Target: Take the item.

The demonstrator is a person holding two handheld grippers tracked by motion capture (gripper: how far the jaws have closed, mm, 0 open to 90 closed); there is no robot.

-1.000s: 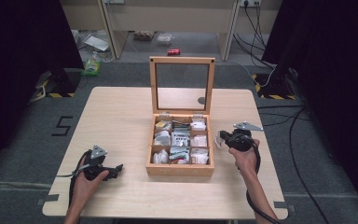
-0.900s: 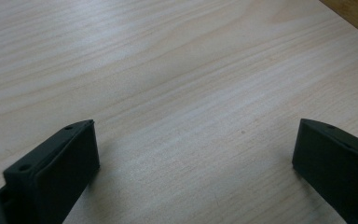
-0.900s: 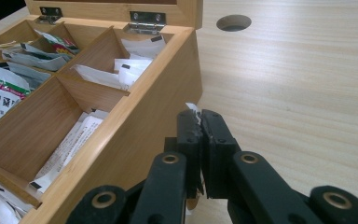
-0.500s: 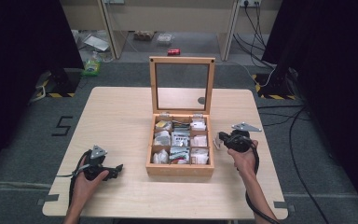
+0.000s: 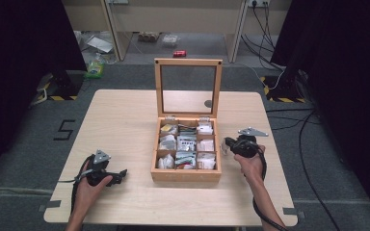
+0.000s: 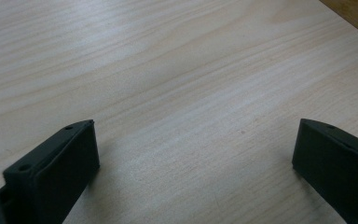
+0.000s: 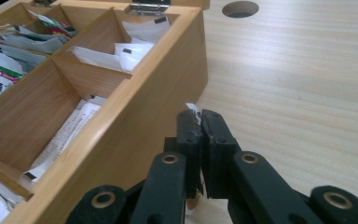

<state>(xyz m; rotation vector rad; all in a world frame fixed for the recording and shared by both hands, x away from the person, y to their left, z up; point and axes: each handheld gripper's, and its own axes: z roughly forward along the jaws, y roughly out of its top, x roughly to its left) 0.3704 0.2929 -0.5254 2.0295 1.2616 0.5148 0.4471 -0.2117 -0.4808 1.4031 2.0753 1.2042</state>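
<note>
While the left gripper [image 6: 193, 149] gapes, the right gripper [image 7: 199, 122] pinches a seemingly upright white packet [image 7: 194, 109].

A light wooden table [image 5: 125, 115] carries an open compartmented wooden box [image 5: 185, 174].

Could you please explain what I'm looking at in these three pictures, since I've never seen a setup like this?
A person sits at a wooden table and holds a tool in each hand, a hand-held gripper with two black jaws.

The high view looks down from above. The other two come from small cameras riding on the tools, looking along the jaws.

On the table stands a wooden box with its glass lid raised. Its compartments hold small paper packets.

The left hand-held gripper rests over bare table, jaws wide apart, holding nothing. The right hand-held gripper sits beside the box, jaws shut on a thin white paper scrap, perhaps a packet; too little shows to be sure.
</note>
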